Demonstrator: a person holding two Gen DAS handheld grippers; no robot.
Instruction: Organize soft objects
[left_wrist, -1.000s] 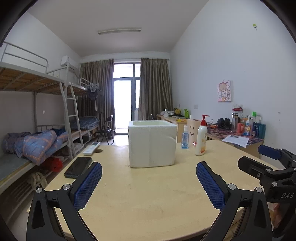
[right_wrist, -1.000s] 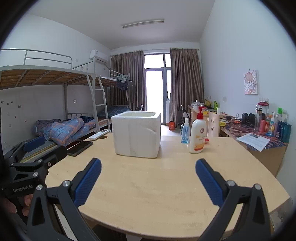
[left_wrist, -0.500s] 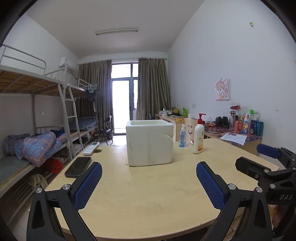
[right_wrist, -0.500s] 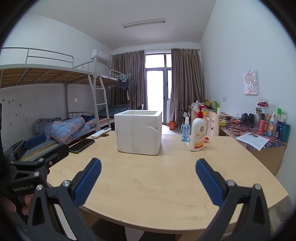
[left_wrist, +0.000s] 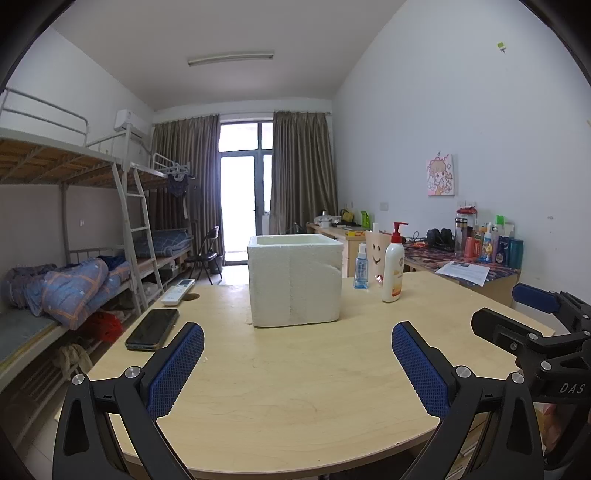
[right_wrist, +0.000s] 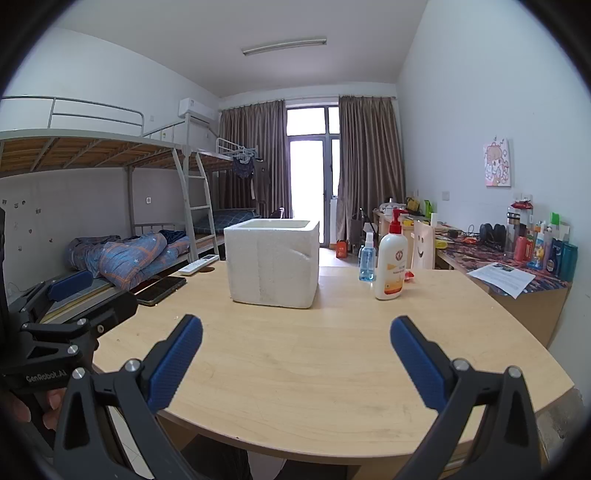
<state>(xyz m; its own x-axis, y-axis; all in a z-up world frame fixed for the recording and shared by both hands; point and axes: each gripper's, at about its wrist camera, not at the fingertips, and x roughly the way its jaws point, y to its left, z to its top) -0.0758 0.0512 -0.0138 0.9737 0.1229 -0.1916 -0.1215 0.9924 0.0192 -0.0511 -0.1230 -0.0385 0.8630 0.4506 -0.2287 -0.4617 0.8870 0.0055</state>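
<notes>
Ahead of our left gripper (left_wrist: 297, 345) and right gripper (right_wrist: 295, 341), both spread and holding nothing, we count one white foam box (left_wrist: 294, 279) (open-topped), two bottles, one black phone (left_wrist: 152, 329); no soft objects visible.

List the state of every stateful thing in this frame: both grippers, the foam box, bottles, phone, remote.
left gripper: open, holding nothing, above the table.
right gripper: open, holding nothing.
foam box: upright, lidless; contents hidden.
pump bottle: upright, beside the box.
spray bottle: upright, capped.
phone: flat, screen dark.
remote: flat near the table's far left edge.
</notes>
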